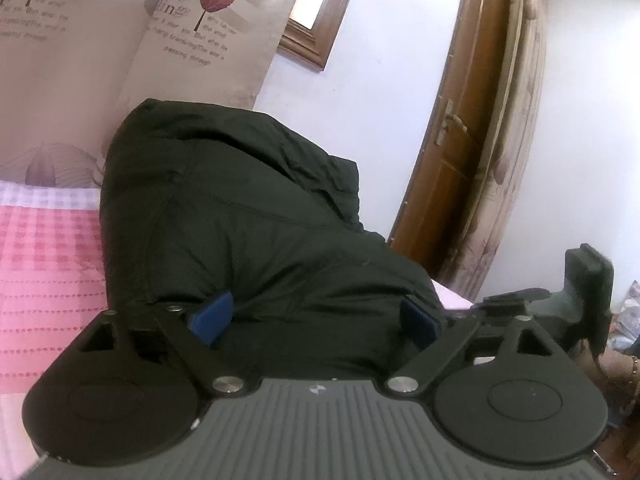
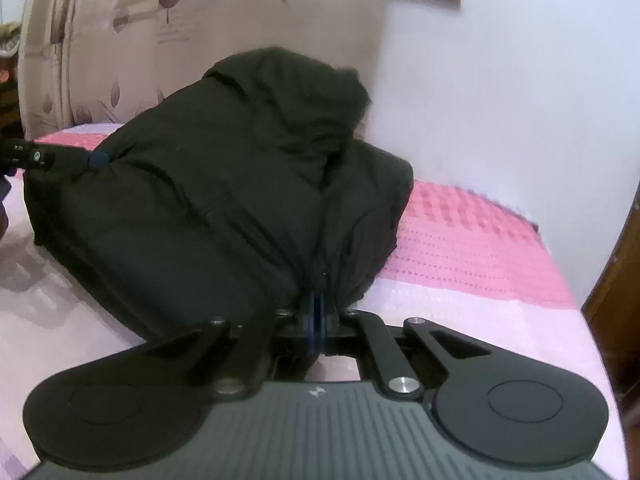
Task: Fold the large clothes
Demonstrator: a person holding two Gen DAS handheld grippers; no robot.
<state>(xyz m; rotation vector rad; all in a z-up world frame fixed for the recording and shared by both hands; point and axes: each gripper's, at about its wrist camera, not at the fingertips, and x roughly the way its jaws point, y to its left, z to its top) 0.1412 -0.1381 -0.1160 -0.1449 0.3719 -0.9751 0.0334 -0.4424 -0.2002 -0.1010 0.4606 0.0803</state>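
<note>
A bulky dark green padded jacket (image 1: 240,216) lies bunched on the bed, with its hood end raised toward the curtain. My left gripper (image 1: 316,320) stands wide open against the near side, and the jacket's bulk fills the gap between its blue pads (image 1: 212,316). In the right wrist view the same jacket (image 2: 208,184) is a thick heap. My right gripper (image 2: 319,312) is shut on a gathered edge of the fabric at its near right corner. One blue pad (image 2: 98,159) of the left gripper touches the jacket's far left side.
The bed has a pink checked cover (image 2: 472,248) with a pale lilac border (image 2: 460,340). A leaf-print curtain (image 1: 180,32) hangs behind, and a brown wooden door (image 1: 452,152) stands to the right. A person's hand (image 1: 616,364) holds the right gripper's body.
</note>
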